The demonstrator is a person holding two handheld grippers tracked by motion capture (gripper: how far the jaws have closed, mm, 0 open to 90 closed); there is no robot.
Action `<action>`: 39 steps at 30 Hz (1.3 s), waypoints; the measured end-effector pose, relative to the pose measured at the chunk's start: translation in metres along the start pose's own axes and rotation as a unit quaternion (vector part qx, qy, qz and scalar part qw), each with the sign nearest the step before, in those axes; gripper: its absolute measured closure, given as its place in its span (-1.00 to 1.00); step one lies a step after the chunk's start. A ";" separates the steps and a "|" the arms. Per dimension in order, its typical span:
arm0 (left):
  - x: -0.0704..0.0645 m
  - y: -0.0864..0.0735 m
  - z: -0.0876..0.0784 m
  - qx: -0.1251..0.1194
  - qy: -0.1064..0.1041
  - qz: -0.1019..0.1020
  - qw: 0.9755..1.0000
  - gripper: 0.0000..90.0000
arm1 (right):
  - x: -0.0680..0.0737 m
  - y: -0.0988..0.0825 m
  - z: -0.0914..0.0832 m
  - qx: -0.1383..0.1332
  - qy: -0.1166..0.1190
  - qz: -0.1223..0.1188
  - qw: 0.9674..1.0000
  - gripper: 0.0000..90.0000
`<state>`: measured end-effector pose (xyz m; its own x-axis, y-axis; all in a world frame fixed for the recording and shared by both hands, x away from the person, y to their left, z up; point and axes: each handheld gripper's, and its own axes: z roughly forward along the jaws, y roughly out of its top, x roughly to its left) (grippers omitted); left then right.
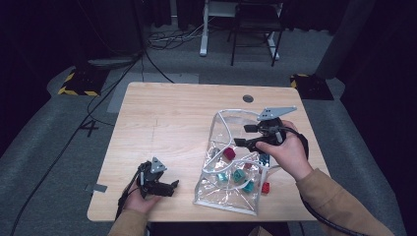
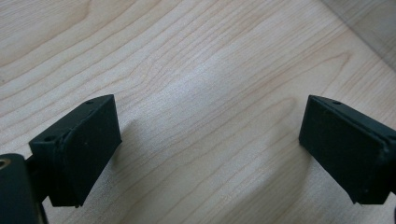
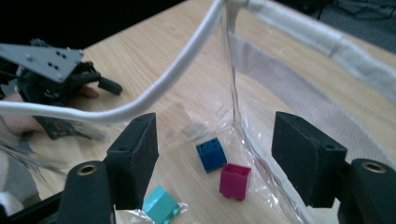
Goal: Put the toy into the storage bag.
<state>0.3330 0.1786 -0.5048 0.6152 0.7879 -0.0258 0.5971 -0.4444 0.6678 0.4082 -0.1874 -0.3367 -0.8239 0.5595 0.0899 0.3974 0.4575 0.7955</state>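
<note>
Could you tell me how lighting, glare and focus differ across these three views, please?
High view: the wooden table is lit while the room around it falls dark, and the clear bag shows glare along its creases. Left gripper view: soft shadows lie beside each jaw, with sharp wood grain. Right gripper view: the blue block and magenta block are crisp; the near jaws look slightly soft.

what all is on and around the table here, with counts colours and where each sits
table: one, light wood, centre
clear bag: one, see-through with white piping, right half of table, mouth up
blocks: several small ones in and beside the bag, exact count unclear; magenta, blue, teal, red
desk legs and chair: dark floor behind the table
left gripper: black, open over bare wood, near front edge
right gripper: black, open above the blocks, nothing between its jaws
right hand: tan sleeve
</note>
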 end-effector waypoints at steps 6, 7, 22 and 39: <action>0.000 0.000 0.000 0.000 0.000 0.000 1.000 -0.88 | 0.007 0.009 -0.022 -0.041 -0.004 -0.012 0.999 -0.26; 0.000 0.000 0.000 0.000 0.000 0.000 1.000 -0.88 | 0.008 0.010 -0.026 -0.044 -0.003 -0.015 0.999 -0.25; 0.000 0.000 0.000 0.000 0.000 0.000 1.000 -0.88 | 0.007 -0.001 -0.084 -0.055 -0.038 -0.017 0.998 -0.25; 0.000 0.000 0.000 0.000 0.000 0.000 1.000 -0.88 | -0.024 -0.037 -0.131 -0.056 -0.094 0.021 0.994 -0.25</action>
<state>0.3330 0.1785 -0.5047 0.6156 0.7877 -0.0254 0.5967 -0.4449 0.6678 0.3604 -0.3081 -0.2898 -0.7141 0.6998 0.0194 0.3736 0.3575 0.8560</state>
